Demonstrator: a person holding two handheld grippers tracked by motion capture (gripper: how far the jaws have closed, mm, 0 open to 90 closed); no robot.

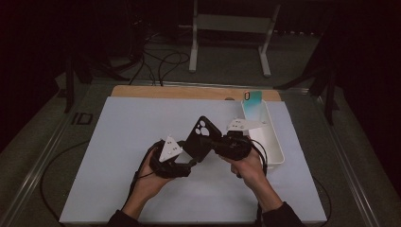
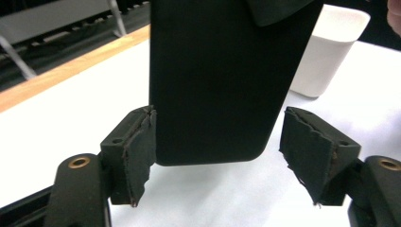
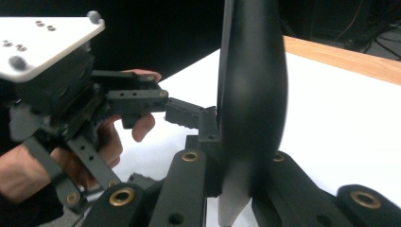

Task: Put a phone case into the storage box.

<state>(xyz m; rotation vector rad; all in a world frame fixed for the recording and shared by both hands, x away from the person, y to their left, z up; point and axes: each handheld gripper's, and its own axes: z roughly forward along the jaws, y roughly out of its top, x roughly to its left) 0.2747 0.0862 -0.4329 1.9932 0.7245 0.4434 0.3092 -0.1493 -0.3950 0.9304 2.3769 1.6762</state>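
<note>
Above the counter [image 1: 118, 142] centre, both hands meet, forearms angled inward. Right claw [image 3: 236, 165] clamped on the black phone case [image 1: 202, 137], held upright w/ camera end up. Left claw [image 2: 215, 156] open, jaws either side of the case's lower end, one pad touching, other clear.

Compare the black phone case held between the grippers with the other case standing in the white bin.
The black phone case is matte black; the case in the bin is pale teal-to-white. The black one is held above the table, clamped by the right gripper, with the left gripper open around its lower end; the teal one leans upright against the white bin, untouched. Both are phone cases with a corner camera cutout.
</note>
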